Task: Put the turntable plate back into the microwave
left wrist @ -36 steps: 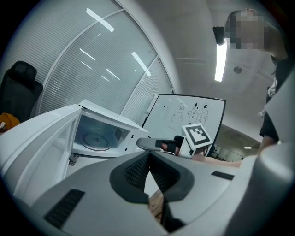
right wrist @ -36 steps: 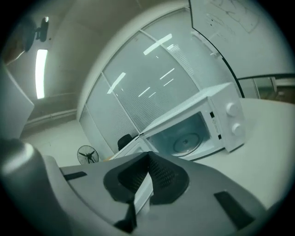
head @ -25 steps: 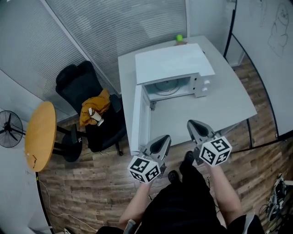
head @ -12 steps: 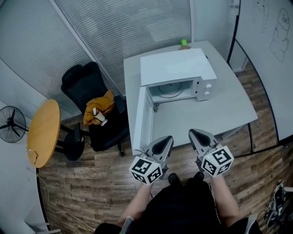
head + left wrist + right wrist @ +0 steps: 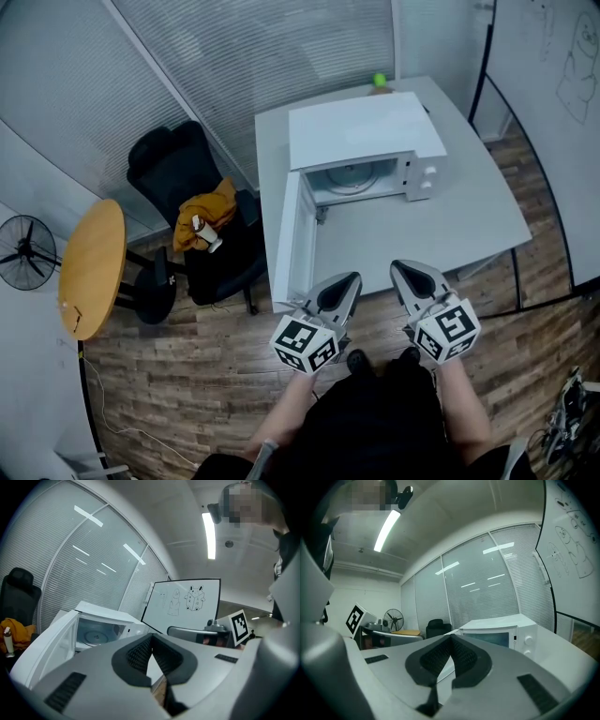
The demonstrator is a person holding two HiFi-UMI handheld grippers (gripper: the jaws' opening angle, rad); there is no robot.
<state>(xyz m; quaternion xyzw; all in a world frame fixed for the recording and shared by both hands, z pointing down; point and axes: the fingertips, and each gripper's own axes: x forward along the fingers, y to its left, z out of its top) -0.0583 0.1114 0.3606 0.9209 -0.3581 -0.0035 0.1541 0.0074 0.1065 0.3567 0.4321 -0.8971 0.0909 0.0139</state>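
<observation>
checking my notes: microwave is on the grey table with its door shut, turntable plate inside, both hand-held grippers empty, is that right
Not shut: the head view shows the door of the microwave swung open to the left. The rest holds: microwave on the grey table, turntable plate inside, left hand-held gripper and right hand-held gripper empty.

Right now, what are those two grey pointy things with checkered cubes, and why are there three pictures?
They are grabbing tools, one in each of a person's hands. The left gripper and right gripper are both shut and hold nothing. One picture comes from a camera on the person's head, looking down. The other two come from small cameras riding on each gripper. On the white table stands a microwave with its door open, the round plate inside.
</observation>
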